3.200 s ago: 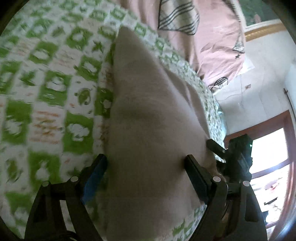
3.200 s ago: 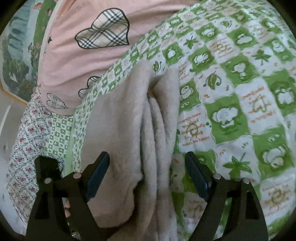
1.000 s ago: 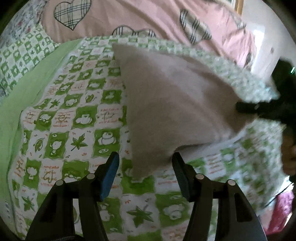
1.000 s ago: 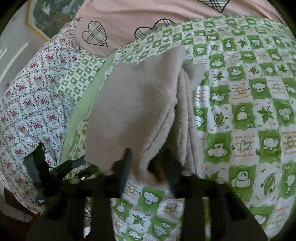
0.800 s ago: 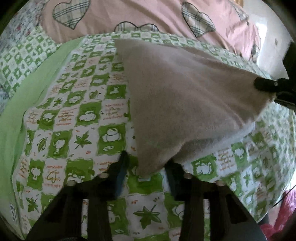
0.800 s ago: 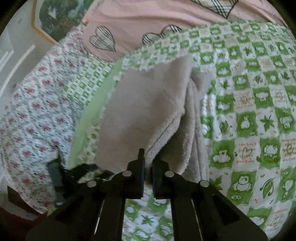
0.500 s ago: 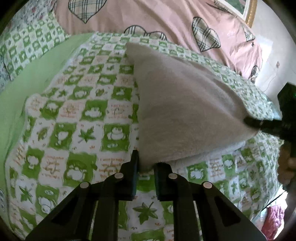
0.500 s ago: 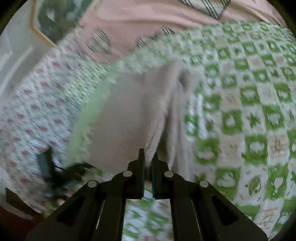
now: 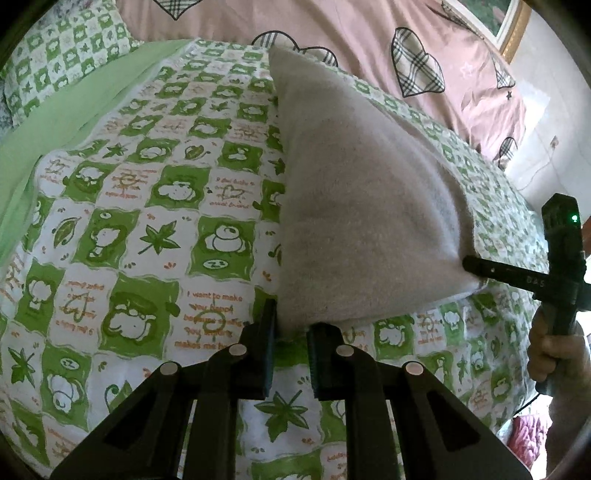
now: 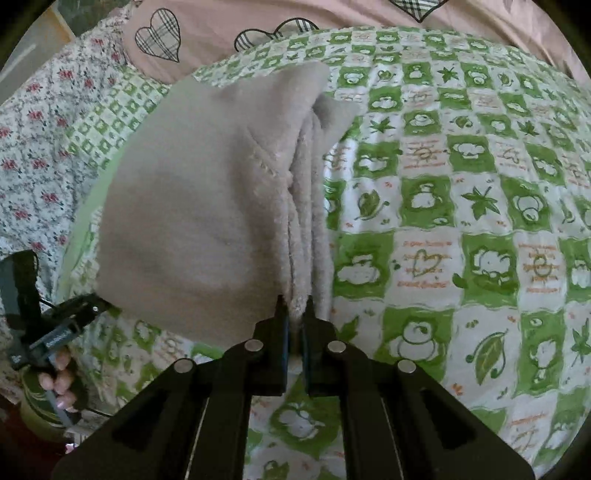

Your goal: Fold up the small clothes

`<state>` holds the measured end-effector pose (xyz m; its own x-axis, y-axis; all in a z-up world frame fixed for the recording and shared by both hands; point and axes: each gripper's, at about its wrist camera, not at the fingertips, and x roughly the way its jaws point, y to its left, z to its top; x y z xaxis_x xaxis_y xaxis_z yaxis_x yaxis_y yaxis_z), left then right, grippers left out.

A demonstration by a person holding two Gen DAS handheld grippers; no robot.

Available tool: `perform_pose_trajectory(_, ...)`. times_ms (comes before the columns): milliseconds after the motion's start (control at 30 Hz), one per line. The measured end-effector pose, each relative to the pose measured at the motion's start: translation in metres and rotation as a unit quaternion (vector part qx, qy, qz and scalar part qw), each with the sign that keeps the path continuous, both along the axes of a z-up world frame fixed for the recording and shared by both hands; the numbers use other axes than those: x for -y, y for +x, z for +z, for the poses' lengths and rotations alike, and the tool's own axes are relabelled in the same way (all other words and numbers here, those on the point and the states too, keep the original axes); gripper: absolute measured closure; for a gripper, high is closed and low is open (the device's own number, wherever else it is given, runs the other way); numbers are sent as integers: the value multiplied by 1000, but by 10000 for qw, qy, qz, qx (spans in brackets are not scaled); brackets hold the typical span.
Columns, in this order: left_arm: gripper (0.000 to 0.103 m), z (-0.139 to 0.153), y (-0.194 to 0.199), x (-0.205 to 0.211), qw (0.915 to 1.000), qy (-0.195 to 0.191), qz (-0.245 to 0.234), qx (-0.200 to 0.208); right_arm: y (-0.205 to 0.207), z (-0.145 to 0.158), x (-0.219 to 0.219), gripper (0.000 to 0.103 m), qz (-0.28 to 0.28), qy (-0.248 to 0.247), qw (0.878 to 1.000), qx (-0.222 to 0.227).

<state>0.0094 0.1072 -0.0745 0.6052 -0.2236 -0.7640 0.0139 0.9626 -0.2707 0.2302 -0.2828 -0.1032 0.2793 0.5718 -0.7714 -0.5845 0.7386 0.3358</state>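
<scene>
A beige fleece garment [image 9: 354, 206] lies folded on a green-and-white checked bedspread [image 9: 155, 229]. My left gripper [image 9: 291, 325] is shut on its near left corner. In the right wrist view the garment [image 10: 207, 206] shows stacked layers along its right edge, and my right gripper [image 10: 294, 314] is shut on that near edge. The right gripper also shows in the left wrist view [image 9: 480, 267], clamped on the garment's right corner. The left gripper shows in the right wrist view [image 10: 92, 304] at the garment's left corner. The gripped edge is raised a little off the bed.
A pink duvet with plaid hearts [image 9: 369, 33] lies behind the garment. A floral sheet [image 10: 33, 147] covers the left of the bed. A plain green strip [image 9: 74, 107] edges the bedspread. A framed picture [image 9: 511, 22] hangs on the wall at the back right.
Both grippers were open over the garment. Each has closed on a near corner, and the gripped edge has lifted slightly.
</scene>
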Motion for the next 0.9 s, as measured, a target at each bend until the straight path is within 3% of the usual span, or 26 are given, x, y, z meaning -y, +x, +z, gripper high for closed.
perform_pose_trajectory(167,87,10,-9,-9,9997,-141,-192,-87,0,1,6,95,-58,65,9998,-176)
perform_pose_trajectory(267,85,30,-21,-15,9992,-201,-296,162,1,8,16,76,-165,266,9987,-401)
perform_pose_trajectory(300,85,38,-21,-18,9988,-266,-329,266,2,13,22,64,-255,344,9981,-432)
perform_pose_trajectory(333,84,44,-20,-20,9984,-309,-335,342,5,21,28,61,-331,501,9974,-387)
perform_pose_trajectory(567,82,80,44,-20,9941,-642,-398,780,48,57,17,61,-607,1111,9917,-208)
perform_pose_trajectory(800,82,85,111,-13,9909,-910,-424,893,99,47,-30,61,-650,1262,9879,-622)
perform_pose_trajectory(867,83,73,125,-8,9926,-903,-478,654,105,39,-39,71,-564,1199,9884,-747)
perform_pose_trajectory(900,84,67,128,-5,9939,-833,-478,537,104,38,-40,86,-563,1147,9896,-658)
